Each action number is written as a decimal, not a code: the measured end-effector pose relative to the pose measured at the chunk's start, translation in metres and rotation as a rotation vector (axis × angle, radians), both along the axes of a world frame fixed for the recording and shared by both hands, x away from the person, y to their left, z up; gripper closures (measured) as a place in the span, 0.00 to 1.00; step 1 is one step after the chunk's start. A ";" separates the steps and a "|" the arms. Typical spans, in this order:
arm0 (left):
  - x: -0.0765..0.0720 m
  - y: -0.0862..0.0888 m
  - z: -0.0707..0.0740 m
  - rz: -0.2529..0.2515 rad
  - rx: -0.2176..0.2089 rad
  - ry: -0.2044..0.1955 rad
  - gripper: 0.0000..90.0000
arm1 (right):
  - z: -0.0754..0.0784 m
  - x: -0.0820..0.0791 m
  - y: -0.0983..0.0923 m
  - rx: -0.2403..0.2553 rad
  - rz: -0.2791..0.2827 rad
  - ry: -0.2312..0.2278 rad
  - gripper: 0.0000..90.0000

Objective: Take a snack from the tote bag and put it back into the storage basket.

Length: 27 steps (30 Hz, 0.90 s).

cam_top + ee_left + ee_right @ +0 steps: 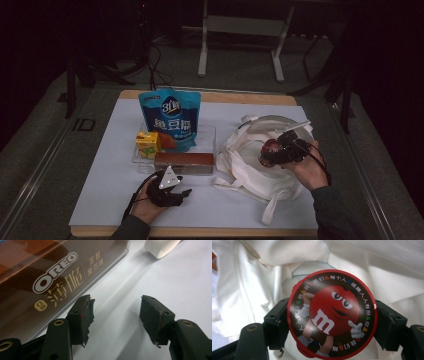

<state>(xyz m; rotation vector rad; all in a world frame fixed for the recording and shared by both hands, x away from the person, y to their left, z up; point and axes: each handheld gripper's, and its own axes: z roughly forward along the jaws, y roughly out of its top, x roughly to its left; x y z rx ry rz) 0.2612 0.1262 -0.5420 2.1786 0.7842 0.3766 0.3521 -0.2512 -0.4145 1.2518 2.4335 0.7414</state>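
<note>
My right gripper (272, 152) (332, 322) is shut on a round red M&M's container (271, 151) (331, 313), both pads pressing its sides, over the white cloth tote bag (255, 165) (262, 290) at the right of the table. My left gripper (185, 184) (116, 315) rests near the front of the table with its jaws open and only the white surface between them. Just beyond its left fingertip lies a brown Oreo box (184, 162) (40, 282).
A clear tray (210, 137) holds a blue snack pouch (169, 117) standing upright and a small yellow juice carton (148, 144). The white mat (110, 170) covers the wooden table. A bag strap (270, 210) trails toward the front edge.
</note>
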 end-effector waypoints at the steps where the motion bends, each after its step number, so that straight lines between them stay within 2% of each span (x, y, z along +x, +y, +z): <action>1: 0.000 0.000 0.000 0.000 0.000 0.000 0.48 | 0.001 -0.001 0.001 -0.003 0.003 -0.002 0.28; 27: -0.001 0.001 0.000 0.001 -0.011 -0.010 0.48 | 0.025 -0.017 0.030 0.006 0.116 -0.034 0.28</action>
